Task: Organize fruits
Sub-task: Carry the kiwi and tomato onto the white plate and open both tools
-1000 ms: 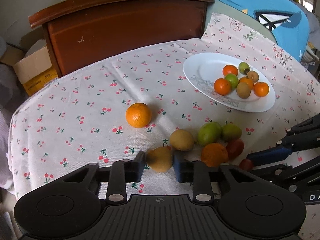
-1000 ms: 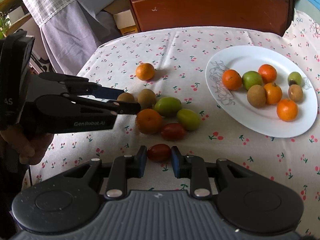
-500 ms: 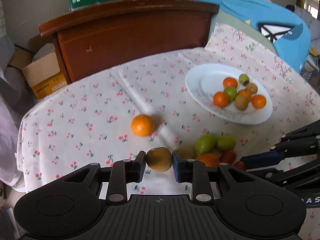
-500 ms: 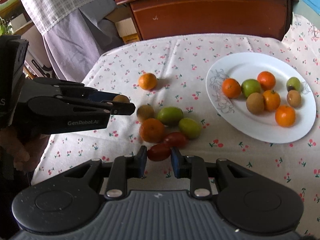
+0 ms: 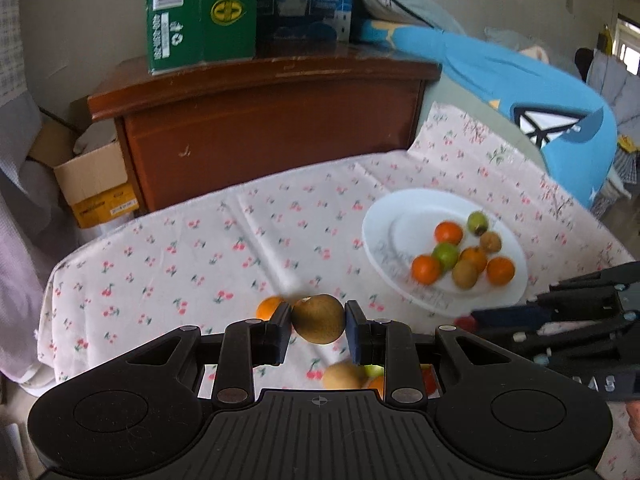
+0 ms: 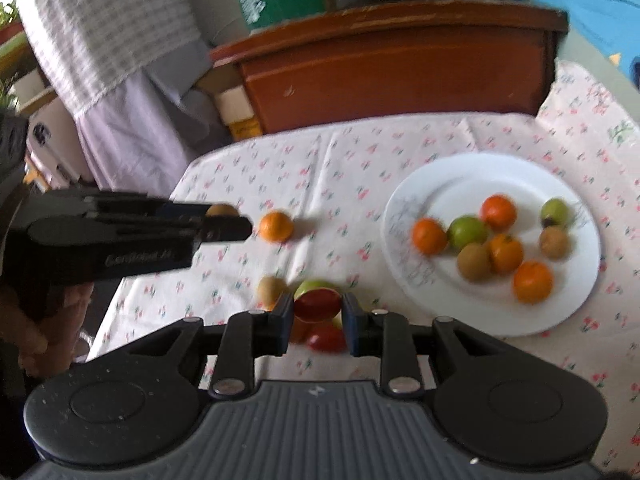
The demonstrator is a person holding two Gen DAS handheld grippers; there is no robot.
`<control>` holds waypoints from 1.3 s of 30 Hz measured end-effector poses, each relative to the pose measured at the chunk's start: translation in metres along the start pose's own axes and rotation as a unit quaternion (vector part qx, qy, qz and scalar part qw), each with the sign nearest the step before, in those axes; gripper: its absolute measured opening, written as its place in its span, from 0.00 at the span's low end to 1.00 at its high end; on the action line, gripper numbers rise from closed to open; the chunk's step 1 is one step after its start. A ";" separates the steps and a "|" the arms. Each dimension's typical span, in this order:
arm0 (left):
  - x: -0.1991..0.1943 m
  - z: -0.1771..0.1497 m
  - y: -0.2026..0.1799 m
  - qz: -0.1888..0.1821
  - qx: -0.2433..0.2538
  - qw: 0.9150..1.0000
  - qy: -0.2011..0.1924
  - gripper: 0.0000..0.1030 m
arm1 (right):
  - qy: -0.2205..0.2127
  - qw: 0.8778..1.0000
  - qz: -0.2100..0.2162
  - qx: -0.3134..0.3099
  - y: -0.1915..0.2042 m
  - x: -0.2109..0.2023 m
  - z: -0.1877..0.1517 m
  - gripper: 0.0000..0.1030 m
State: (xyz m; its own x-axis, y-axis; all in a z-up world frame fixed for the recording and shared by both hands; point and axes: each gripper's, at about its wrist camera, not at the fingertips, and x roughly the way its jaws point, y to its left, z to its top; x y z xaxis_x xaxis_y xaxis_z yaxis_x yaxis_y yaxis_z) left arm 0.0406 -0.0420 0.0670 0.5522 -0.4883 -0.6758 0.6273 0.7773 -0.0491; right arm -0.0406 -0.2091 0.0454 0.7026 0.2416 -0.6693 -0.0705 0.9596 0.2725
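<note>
My left gripper (image 5: 318, 326) is shut on a brown kiwi (image 5: 318, 319), held above the cherry-print tablecloth (image 5: 200, 256). My right gripper (image 6: 317, 312) is shut on a small red fruit (image 6: 316, 304), also lifted off the cloth. A white plate (image 6: 444, 184) at the right carries several oranges, green fruits and kiwis. Loose on the cloth lie an orange (image 6: 275, 227), a kiwi (image 6: 270, 290), a green fruit (image 6: 316, 283) and a red fruit (image 6: 326, 339), partly hidden behind my right gripper. The left gripper also shows in the right wrist view (image 6: 236, 227), the right one in the left wrist view (image 5: 476, 318).
A brown wooden cabinet (image 5: 272, 120) stands behind the table with a green box (image 5: 200, 12) on top. A cardboard box (image 5: 94, 184) sits on the floor at the left. Blue fabric (image 5: 520, 80) lies at the back right. A person's hand (image 6: 36, 320) grips the left tool.
Both grippers have risen from the cloth, the left with the kiwi and the right with the red fruit. The loose fruit pile now sits lower in both views.
</note>
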 end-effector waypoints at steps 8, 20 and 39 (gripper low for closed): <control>0.001 0.020 -0.015 -0.015 -0.009 1.000 -0.019 0.25 | -0.052 0.998 -0.031 0.027 -0.023 -0.022 0.028 0.25; 0.039 0.048 -0.044 -0.035 -0.016 0.999 -0.018 0.25 | -0.078 0.988 -0.057 0.116 -0.078 -0.035 0.047 0.25; 0.099 0.055 -0.057 -0.053 -0.055 0.997 0.019 0.27 | -0.049 0.962 -0.077 0.258 -0.134 -0.004 0.041 0.29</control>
State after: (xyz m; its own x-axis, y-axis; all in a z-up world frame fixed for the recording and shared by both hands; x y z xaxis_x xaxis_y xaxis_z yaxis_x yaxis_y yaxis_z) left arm 0.0899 -0.1563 0.0428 0.4636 -0.5554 -0.6903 0.6158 0.7622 -0.1997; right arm -0.0051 -0.3443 0.0394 0.7412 0.0626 -0.6683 0.3836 0.7776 0.4983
